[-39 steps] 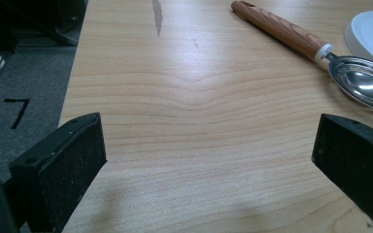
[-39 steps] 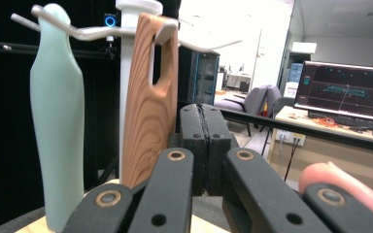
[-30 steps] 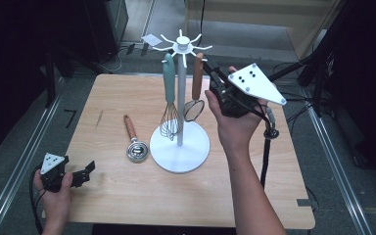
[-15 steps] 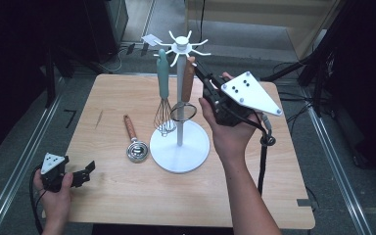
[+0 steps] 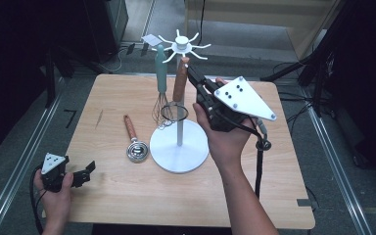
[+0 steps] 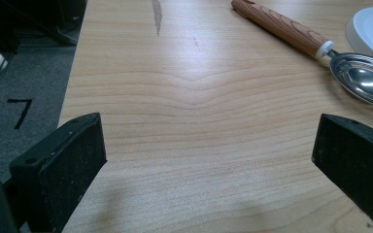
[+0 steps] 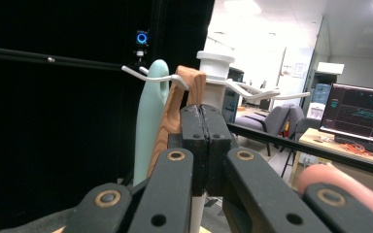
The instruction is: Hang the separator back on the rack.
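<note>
A white hook rack stands on a round base mid-table. A teal-handled whisk and a wooden-handled utensil with a ring end hang from it. My right gripper is shut, its tips against the upper part of that wooden handle, beside the teal handle; nothing shows between the jaws of my right gripper. My left gripper rests open near the front left corner of the table, and its view shows bare wood between the jaws of my left gripper.
A wooden-handled metal scoop lies flat left of the rack's base, and the scoop lies ahead of the left jaws. The wooden table ends close behind the left hand. Cables trail off the right edge.
My right gripper has swept left with the wooden handle in front of it. The hanging whisk has swung left too, so the rack's top seems to have turned. The left hand stayed put.
</note>
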Demonstrator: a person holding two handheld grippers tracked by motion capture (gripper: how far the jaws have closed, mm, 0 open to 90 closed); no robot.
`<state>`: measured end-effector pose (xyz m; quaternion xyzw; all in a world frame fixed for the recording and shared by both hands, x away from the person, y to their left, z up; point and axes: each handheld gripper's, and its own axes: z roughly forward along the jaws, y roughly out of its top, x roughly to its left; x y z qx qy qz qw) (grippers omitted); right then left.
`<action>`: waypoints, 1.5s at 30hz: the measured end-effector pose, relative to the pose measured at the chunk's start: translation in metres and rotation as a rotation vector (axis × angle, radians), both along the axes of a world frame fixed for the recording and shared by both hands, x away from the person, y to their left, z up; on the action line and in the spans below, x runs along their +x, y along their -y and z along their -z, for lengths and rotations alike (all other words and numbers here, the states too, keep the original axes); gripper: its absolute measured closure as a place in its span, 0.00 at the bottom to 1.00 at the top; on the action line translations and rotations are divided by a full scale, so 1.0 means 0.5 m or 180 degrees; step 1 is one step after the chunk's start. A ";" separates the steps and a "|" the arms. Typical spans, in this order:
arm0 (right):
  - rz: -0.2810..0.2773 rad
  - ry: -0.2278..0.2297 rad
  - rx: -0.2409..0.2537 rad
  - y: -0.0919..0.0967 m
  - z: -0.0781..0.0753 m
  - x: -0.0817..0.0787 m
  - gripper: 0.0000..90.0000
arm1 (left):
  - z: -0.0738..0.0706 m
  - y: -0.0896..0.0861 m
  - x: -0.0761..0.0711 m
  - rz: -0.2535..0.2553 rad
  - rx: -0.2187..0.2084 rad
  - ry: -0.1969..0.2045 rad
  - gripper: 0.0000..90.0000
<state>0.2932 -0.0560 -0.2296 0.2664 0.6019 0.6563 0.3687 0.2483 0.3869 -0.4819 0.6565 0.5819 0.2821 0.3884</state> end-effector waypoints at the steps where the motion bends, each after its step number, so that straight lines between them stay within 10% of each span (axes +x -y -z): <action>1: 0.0004 -0.0006 -0.0005 0.000 0.001 -0.001 1.00 | 0.000 0.001 0.000 -0.0006 0.0002 0.0011 0.00; 20: 0.0278 -0.0356 -0.0032 0.089 0.091 -0.007 0.82 | -0.007 0.003 -0.005 -0.0049 0.0074 0.0063 0.06; 38: 0.0484 -0.0948 -0.0093 0.182 0.267 -0.024 0.64 | -0.021 0.032 0.001 0.0123 -0.0301 0.0067 0.16; 45: 0.0543 -0.1215 -0.0169 0.211 0.351 -0.049 0.65 | -0.022 0.072 0.008 0.0190 -0.0113 0.0030 0.31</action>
